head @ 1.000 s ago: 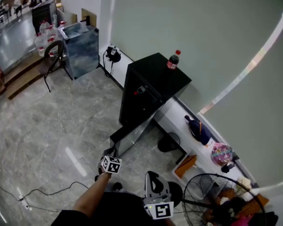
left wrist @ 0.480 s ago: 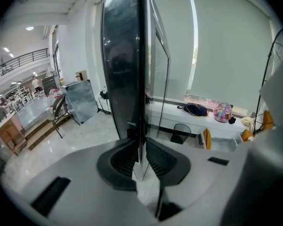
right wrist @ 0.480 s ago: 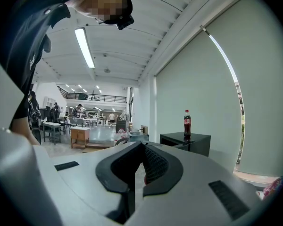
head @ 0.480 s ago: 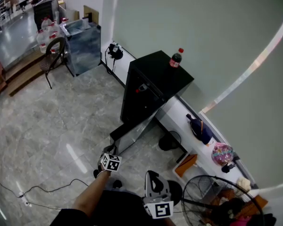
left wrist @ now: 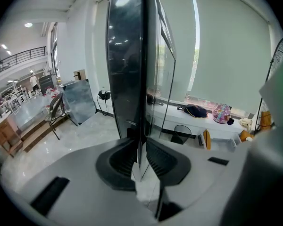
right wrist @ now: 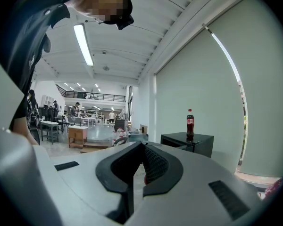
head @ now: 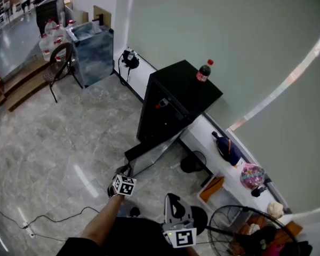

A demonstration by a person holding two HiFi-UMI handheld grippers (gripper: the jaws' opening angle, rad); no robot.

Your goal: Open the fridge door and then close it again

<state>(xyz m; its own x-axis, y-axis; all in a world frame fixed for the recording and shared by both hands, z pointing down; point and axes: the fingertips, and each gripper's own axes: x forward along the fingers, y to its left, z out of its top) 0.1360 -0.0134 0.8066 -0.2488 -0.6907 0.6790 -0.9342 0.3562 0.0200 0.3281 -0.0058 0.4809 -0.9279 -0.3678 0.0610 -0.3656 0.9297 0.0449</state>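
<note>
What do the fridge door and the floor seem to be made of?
Fridge door: probably dark tinted glass or glossy plastic, since its black face gives sharp, bright reflections. Floor: likely polished stone or marble-look tile, as it has grey veining and a soft bright streak of reflected light.

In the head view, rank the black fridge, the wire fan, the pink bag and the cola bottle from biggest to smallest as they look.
1. black fridge
2. wire fan: cut off by the frame edge and nearer the camera, so its rank is unsure
3. pink bag
4. cola bottle
</note>
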